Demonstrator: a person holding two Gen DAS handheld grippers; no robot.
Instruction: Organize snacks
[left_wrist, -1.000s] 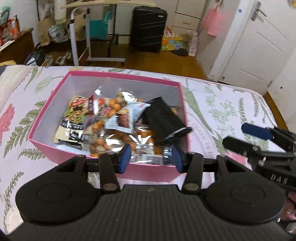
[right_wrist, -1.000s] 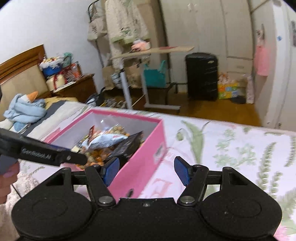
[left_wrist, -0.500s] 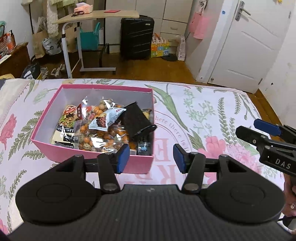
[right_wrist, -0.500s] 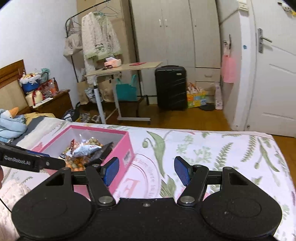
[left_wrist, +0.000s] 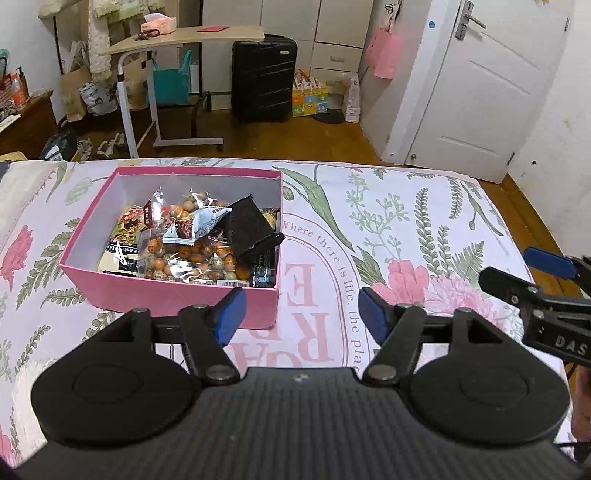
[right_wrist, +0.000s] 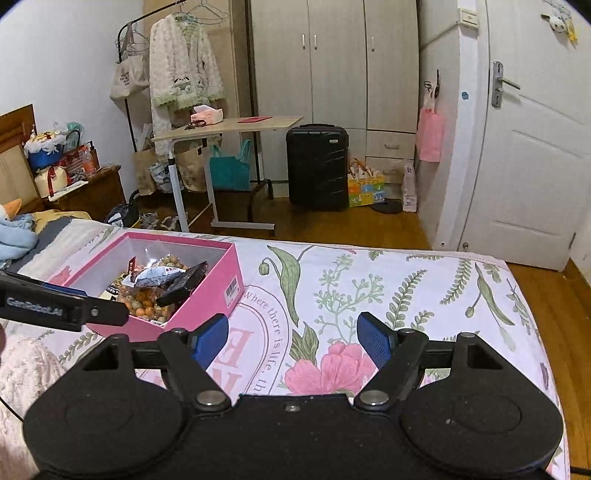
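Several snack packets (left_wrist: 192, 236) lie heaped in the pink box (left_wrist: 177, 299) on the bed (left_wrist: 406, 206); a black packet (left_wrist: 249, 227) leans on the box's right wall, tilted, its corner over the rim. No loose snacks visible on the bedspread. Left hand-held gripper (left_wrist: 299, 317): jaws opening, nothing between them, above the box's near right corner. Right hand-held gripper (right_wrist: 291, 338): jaws opening, empty, over bare bedspread beside the box. Judgement: packing looks nearly done. Next move, if any: nudge the black packet flat, pressing lightly so the peanut bags beneath are not crushed.
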